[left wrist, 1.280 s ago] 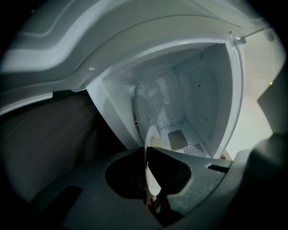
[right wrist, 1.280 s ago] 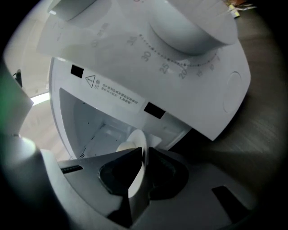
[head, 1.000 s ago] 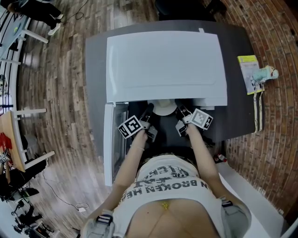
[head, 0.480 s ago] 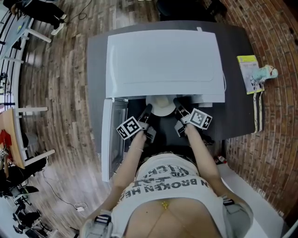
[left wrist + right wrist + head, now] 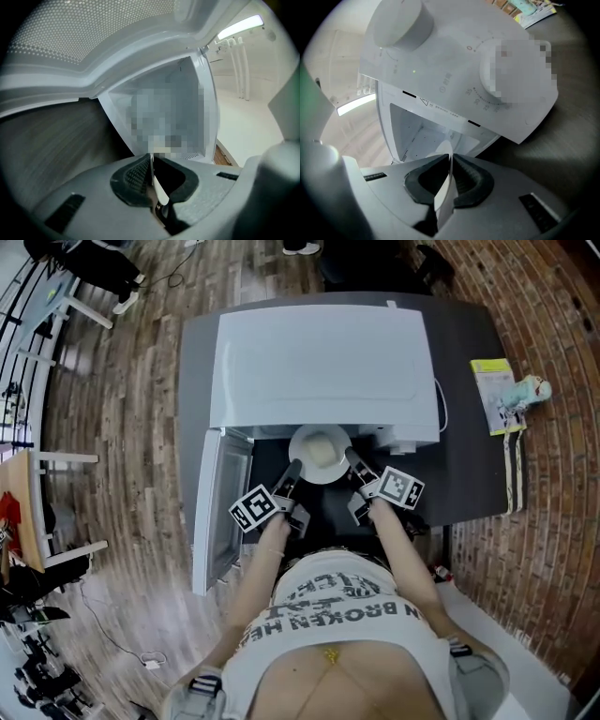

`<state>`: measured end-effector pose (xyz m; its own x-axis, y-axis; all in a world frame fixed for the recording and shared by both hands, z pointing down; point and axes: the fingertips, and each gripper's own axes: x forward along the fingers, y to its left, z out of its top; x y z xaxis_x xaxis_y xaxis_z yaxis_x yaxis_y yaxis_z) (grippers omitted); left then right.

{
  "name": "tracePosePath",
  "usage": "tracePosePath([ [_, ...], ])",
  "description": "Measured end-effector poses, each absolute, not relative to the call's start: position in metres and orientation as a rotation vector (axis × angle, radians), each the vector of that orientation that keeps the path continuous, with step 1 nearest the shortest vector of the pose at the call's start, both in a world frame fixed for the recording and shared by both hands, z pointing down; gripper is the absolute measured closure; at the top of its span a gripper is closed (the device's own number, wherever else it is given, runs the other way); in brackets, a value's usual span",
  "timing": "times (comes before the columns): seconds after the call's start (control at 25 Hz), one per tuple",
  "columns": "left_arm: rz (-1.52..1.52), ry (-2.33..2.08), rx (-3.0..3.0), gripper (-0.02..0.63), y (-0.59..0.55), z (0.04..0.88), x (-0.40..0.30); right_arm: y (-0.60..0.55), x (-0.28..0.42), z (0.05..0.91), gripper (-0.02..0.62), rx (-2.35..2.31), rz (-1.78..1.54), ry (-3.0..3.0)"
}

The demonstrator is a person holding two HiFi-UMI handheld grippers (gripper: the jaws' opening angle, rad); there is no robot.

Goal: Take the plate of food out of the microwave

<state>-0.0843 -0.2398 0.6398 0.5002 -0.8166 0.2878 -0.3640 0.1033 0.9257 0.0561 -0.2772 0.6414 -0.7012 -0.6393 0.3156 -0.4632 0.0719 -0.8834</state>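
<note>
A white plate (image 5: 320,454) with a pale mound of food sits just outside the mouth of the white microwave (image 5: 323,357), held level over the dark table. My left gripper (image 5: 294,467) is shut on the plate's left rim and my right gripper (image 5: 352,457) is shut on its right rim. In the left gripper view the thin rim of the plate (image 5: 153,169) runs edge-on between the ribbed pads of the left gripper (image 5: 151,161). In the right gripper view the plate rim (image 5: 444,190) is pinched the same way by the right gripper (image 5: 450,161).
The microwave door (image 5: 217,512) hangs open to the left. The control panel with two dials (image 5: 401,23) is right of the cavity. A booklet and small toy (image 5: 506,395) lie at the right end of the dark table (image 5: 469,465). The person's body is close behind both grippers.
Both grippers have drawn back toward the person with the plate between them. The plate was mostly inside the cavity before and now shows nearly whole in front of it.
</note>
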Motion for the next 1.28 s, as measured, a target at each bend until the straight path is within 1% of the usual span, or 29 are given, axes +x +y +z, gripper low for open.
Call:
tracePosePath([
  [0.24, -0.472, -1.092, 1.503, 0.581, -0.226, 0.630, -0.069, -0.265, 0.069, 0.634, 0.568, -1.083, -1.721, 2.182],
  [0.6, -0.541, -1.150, 1.506, 0.583, -0.204, 0.616, -0.055, -0.256, 0.080, 0.624, 0.566, -1.016, -1.671, 2.306],
  [0.96, -0.598, -1.181, 1.496, 0.581, -0.190, 0.609, -0.057, -0.247, 0.076, 0.614, 0.568, -0.929, -1.675, 2.349],
  [1.28, -0.572, -1.154, 1.521, 0.583, -0.185, 0.601, -0.062, -0.237, 0.073, 0.607, 0.568, -0.963, -1.665, 2.330],
])
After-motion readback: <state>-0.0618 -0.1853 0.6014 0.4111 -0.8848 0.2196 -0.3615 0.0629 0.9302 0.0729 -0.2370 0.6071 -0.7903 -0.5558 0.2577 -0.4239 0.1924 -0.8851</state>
